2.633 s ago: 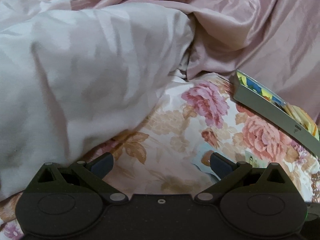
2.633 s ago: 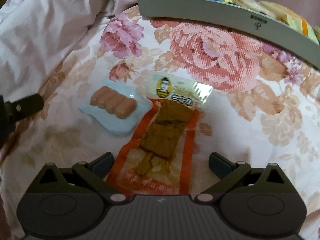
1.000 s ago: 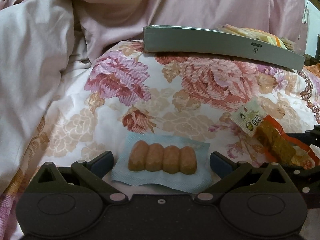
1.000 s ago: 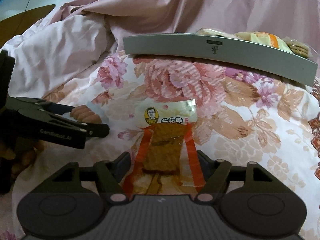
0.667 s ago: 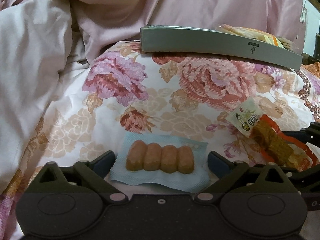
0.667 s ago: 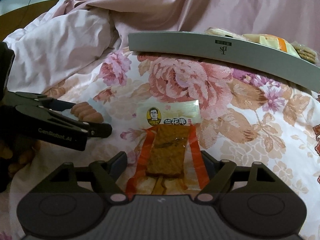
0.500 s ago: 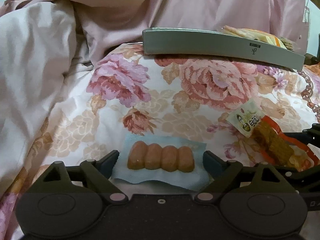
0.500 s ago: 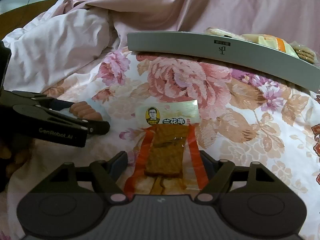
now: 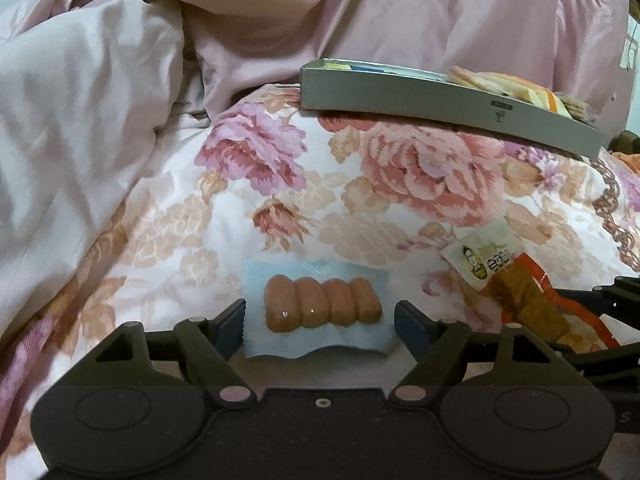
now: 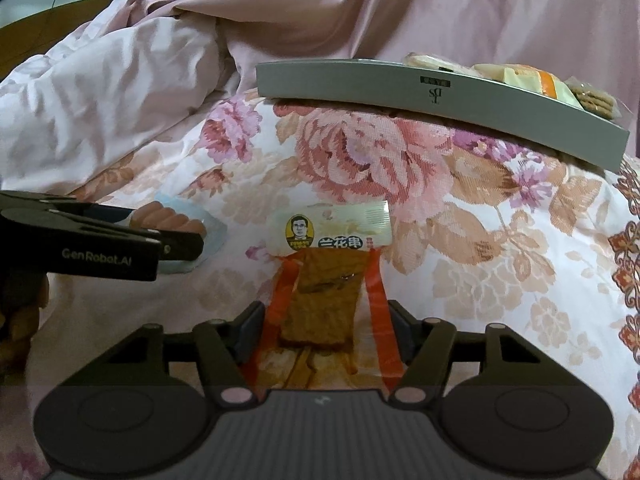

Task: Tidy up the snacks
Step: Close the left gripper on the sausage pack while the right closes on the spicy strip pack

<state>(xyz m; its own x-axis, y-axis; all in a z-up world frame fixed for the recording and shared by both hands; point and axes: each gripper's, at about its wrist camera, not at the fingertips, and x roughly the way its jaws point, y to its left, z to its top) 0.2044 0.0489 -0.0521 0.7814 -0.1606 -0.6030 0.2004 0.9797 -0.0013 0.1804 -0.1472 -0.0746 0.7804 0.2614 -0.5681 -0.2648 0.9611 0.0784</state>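
At the far left, a crumpled pale pink satin quilt (image 9: 92, 128) is heaped up, its edge closing off that side of the flowered bedspread (image 9: 360, 184). A clear stretch of flowered cloth is left between the quilt and the snacks. The left gripper (image 9: 319, 320) is seen with its jaws closing around a pale blue packet of four small sausages (image 9: 322, 307), which lies flat on the bedspread; the left pad is just at the packet's serrated left edge, while a narrow gap is left at the right pad. Just to the right, an orange-edged clear packet of brown dried tofu strips (image 10: 325, 300) with a cream printed header is laid lengthwise between the fingers of the right gripper (image 10: 326, 330). Its jaws are closing, with both pads at the packet's orange side seams; whether they press is not clearly shown. Behind both, well apart across open flowered cloth, a long grey shallow tray (image 10: 400, 88) is set, with wrapped biscuits (image 10: 520, 76) piled toward its right end and its left end free.
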